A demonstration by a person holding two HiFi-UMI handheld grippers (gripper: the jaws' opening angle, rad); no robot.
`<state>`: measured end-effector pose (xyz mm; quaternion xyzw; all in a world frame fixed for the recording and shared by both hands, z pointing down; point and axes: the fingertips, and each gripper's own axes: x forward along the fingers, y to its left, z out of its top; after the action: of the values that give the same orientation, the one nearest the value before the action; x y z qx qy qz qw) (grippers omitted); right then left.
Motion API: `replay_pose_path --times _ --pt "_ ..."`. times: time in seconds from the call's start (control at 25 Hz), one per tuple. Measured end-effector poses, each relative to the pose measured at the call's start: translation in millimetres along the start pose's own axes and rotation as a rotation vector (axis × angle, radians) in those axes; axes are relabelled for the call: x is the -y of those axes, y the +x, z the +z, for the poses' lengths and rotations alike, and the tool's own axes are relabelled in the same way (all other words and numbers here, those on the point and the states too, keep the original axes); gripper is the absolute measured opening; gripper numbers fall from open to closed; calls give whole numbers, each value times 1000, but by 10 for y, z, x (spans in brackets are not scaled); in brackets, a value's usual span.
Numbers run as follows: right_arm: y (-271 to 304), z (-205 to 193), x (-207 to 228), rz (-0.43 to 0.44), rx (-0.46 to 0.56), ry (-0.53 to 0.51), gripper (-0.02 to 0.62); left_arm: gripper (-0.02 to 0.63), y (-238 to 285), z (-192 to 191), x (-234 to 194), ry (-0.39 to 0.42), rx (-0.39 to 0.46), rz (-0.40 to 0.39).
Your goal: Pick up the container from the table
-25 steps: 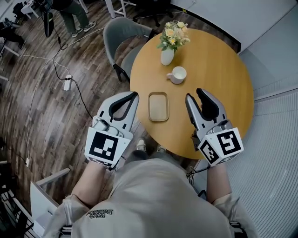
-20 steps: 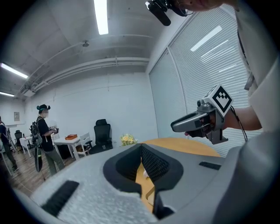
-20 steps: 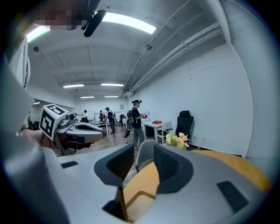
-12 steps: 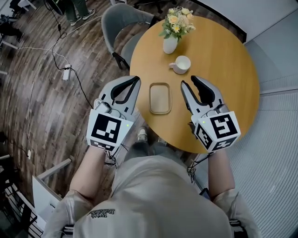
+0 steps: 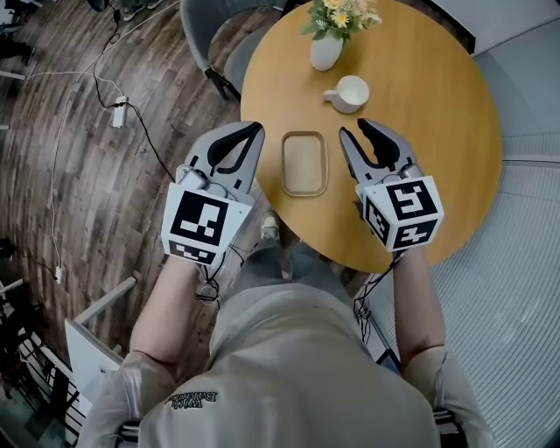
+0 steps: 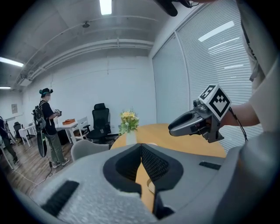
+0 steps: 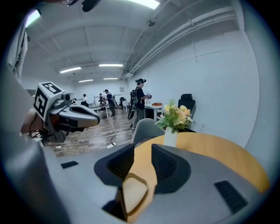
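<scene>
At the far left of the head view, a white power strip [image 5: 117, 113] and its cables lie on the dark wood floor [image 5: 61, 201]. A grey chair [image 5: 213, 24] stands at the round wooden table's [image 5: 429, 105] far left edge.

The left gripper [image 5: 248, 131] hovers at the table's near left edge, just left of the container [image 5: 304, 164] and clear of it. In the left gripper view its jaws meet at the tips [image 6: 141, 146] and hold nothing. Only a narrow slit behind the tips shows the tabletop and a sliver of the container's rim. Far off in that view, a person [image 6: 47, 127] stands on the floor by a black office chair [image 6: 100, 119].

The container is a shallow, tan, rounded-rectangle tray. It lies flat on the near part of the table, between the two grippers and touching neither.

The right gripper [image 5: 360, 134] hangs over the table just right of the container. Its jaws are a moderate way apart and empty. In the right gripper view [image 7: 142, 148] the container [image 7: 133, 191] shows low in the gap, nearer its left jaw, with bare tabletop beyond.

Farther back and slightly right sits a white cup [image 5: 350, 93]. Beyond it, at the far edge, a white vase of yellow flowers [image 5: 330, 45] stands upright.
</scene>
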<state>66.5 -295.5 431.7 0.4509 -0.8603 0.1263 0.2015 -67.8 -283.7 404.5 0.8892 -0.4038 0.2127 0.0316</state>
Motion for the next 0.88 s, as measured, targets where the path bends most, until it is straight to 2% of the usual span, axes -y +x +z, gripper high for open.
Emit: replay_pose_path --times 0.44,0.88 --pt "687 -816 129 50 -162 46 123 21 560 -807 -4 -83 -141 -51" --pt "1019 -1475 160 74 -317 58 123 21 791 -1195 118 -137 -215 -113"
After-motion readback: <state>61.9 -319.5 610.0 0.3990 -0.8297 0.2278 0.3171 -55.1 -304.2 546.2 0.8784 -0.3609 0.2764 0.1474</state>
